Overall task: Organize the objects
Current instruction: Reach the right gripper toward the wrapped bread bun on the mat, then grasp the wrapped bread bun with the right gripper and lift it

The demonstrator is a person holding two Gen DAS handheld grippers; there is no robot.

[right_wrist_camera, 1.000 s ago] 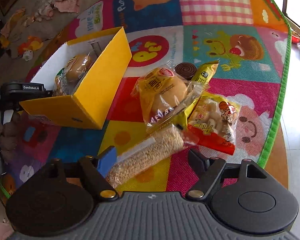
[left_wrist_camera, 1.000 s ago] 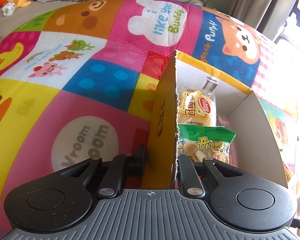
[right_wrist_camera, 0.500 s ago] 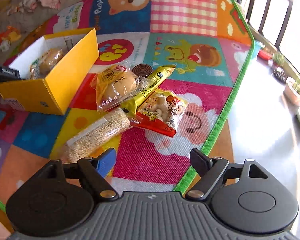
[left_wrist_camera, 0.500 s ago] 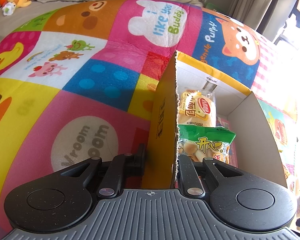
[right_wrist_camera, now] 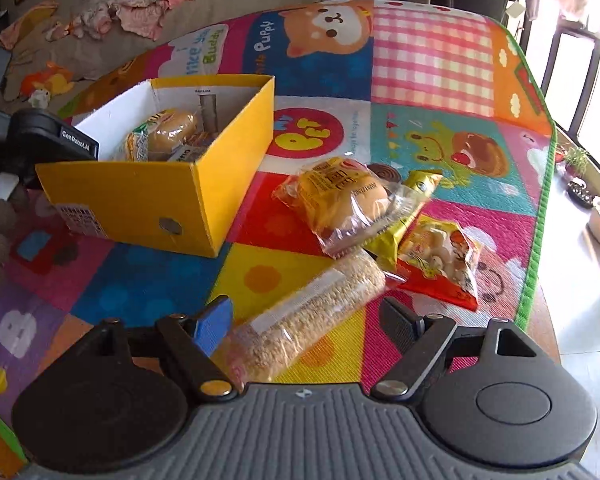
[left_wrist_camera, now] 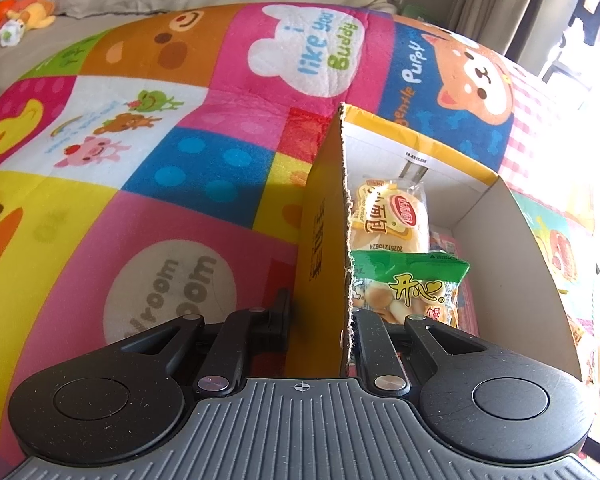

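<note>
Holding the yellow box [left_wrist_camera: 324,220] steady with the left tongs [left_wrist_camera: 322,312], pinched almost together on the near cardboard wall, one finger outside and one inside. Sitting on the play mat [right_wrist_camera: 432,60], that box, with a wrapped bun [left_wrist_camera: 388,216] and a green snack bag [left_wrist_camera: 408,284] already lying in it, and something red and flat beneath them, too hidden to name. Mid-task by the look of it: partly filled, with a heap left outside. Over on the right-hand side of the box, well clear of it, a loose pile: a second wrapped bun [right_wrist_camera: 340,200] on top, a yellow sachet [right_wrist_camera: 416,188] poking out from under it, a dark round disc [right_wrist_camera: 384,170] just behind, a red-edged snack bag [right_wrist_camera: 440,256] at the far side, and a long pack of pale grains [right_wrist_camera: 300,320] reaching toward the camera. Lining up on that long pack with the right tongs [right_wrist_camera: 306,316], spread wide, gripping nothing, the near end of the pack showing between the two fingers with no pad pressing on it; hard to tell whether level with it or above it. Next, probably: dropping onto the pack, closing across its narrow width, lifting clear of the bun leaning on its far end, then swinging across to the open top. Worth watching: soft, slippery wrapper, likely to sag or slide in a loose grip, and a bun ready to tumble off the heap.
</note>
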